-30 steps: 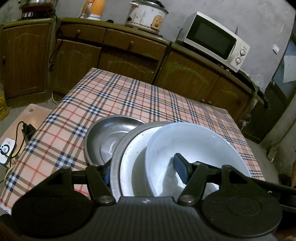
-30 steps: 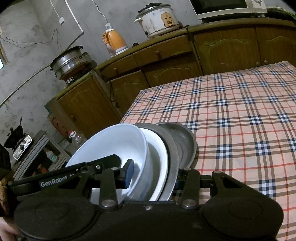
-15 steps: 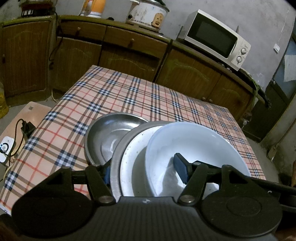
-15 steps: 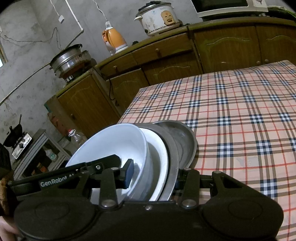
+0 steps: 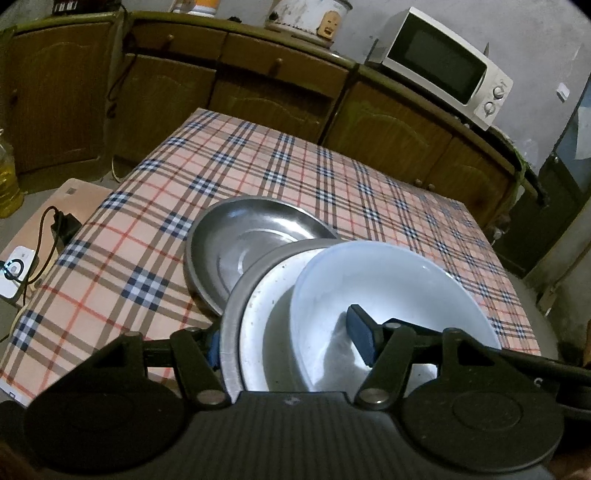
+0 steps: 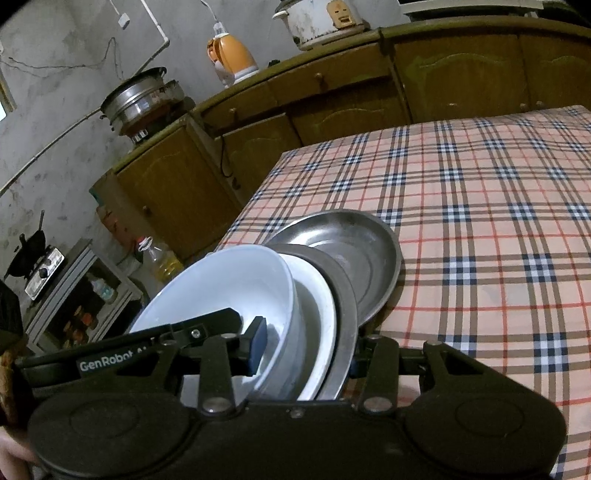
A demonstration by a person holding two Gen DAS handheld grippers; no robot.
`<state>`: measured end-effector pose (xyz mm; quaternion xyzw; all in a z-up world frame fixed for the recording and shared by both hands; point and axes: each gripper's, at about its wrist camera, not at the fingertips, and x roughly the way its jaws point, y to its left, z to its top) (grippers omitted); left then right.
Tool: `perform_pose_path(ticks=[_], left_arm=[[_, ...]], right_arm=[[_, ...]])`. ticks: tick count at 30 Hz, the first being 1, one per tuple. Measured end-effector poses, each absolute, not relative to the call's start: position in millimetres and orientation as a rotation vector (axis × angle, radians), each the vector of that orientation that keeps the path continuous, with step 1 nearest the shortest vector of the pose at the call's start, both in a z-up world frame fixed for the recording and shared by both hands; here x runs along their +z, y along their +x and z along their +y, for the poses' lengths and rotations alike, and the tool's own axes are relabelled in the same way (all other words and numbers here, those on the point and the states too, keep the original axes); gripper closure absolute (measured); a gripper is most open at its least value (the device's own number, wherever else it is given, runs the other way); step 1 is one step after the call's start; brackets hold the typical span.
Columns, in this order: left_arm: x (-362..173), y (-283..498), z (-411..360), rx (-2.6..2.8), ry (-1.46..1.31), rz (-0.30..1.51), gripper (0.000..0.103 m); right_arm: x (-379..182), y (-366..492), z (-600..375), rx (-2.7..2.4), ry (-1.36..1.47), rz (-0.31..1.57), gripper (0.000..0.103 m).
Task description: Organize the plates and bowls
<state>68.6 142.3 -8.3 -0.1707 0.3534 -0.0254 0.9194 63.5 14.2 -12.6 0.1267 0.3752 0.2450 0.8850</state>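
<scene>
The white bowl (image 5: 391,295) sits tilted inside a white-lined metal plate (image 5: 258,314), and both lean over the near edge of the counter (image 5: 258,177), which wears a checked cloth. Just beyond the bowl, partly under the plate's rim, a steel dish (image 5: 251,240) lies on the cloth. The left tongs (image 5: 288,343) are closed on the bowl and plate together: one blue pad (image 5: 360,339) presses the inside of the bowl, the other sits outside the plate's rim. The right tongs (image 6: 306,347) grip the same pair from the other side, one pad (image 6: 258,343) inside the bowl, the other behind the plate. Far behind the bowl, a microwave (image 5: 443,62) and a rice cooker (image 6: 321,18) stand on wooden cabinets (image 5: 258,85).
</scene>
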Motion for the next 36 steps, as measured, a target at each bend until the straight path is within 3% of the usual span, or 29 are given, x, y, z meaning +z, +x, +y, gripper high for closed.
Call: perform_pose_path(ticks=[36], left_arm=[[15.5, 113.3, 155.1, -0.055, -0.264, 0.647, 0.038]], right_arm=[[6.2, 118.0, 28.6, 0.533, 0.297, 0.707, 0.052]])
